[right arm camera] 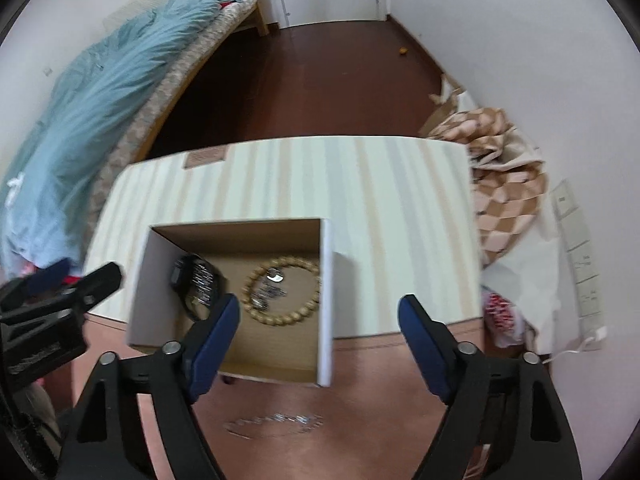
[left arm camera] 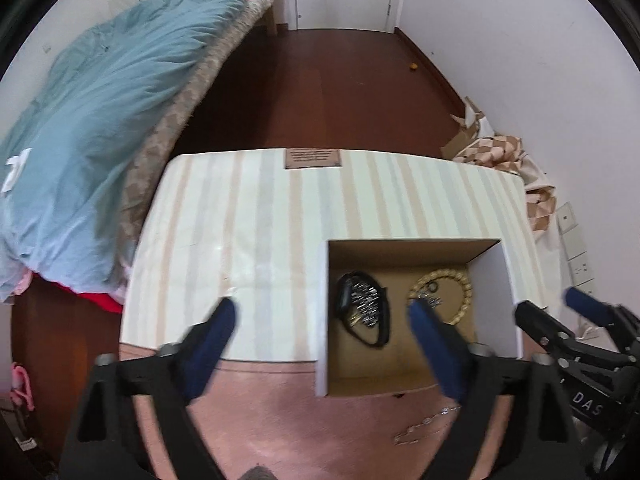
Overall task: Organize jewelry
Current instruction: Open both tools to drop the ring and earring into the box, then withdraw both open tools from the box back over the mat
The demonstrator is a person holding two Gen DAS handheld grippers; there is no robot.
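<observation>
An open cardboard box stands on the striped table. Inside lie a black watch with a silver metal band and a gold bead bracelet with small silver pieces in its ring. A thin silver chain lies on the pink surface in front of the box. My left gripper is open and empty above the box's left wall. My right gripper is open and empty above the box's right wall; it also shows in the left wrist view.
The table has a striped top with a pink band at its near edge. A bed with a blue duvet stands left. Checkered fabric and cardboard lie on the right by the wall. Dark wooden floor lies beyond.
</observation>
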